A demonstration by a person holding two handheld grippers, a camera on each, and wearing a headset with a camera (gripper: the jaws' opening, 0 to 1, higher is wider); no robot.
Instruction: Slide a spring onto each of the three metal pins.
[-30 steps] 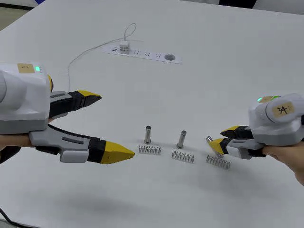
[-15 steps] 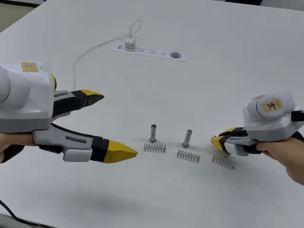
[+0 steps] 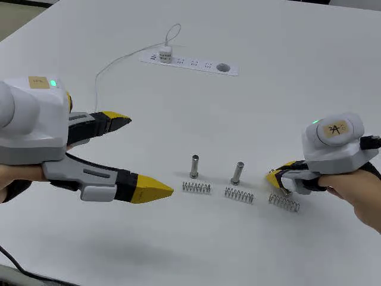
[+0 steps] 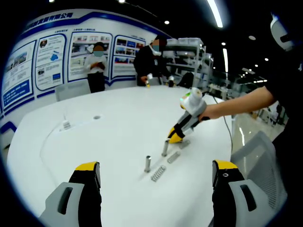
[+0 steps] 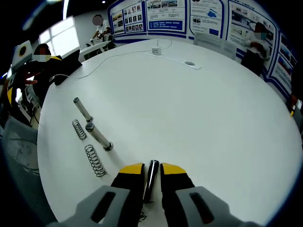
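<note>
Steel-grey, the three metal pins form a row with three springs toward the near edge of the white desk. The left pin and the middle pin stand upright and apart from each other. The third pin lies along the jaws of the right gripper, which are drawn narrow and clamp it between their yellow tips.

The left spring and the middle spring each lie flat just on the near-edge side of their pin. The right spring lies flat just beside the right gripper's tip. No spring sits on a pin.

The left gripper hovers to the left of the row, well apart from the left pin. Its jaws are spread wide with nothing between them.

Toward the far edge lies a white power strip carrying a small plug, from which a thin cable runs across the desk. In the left gripper view, two people stand beyond the desk before a wall of posters.
</note>
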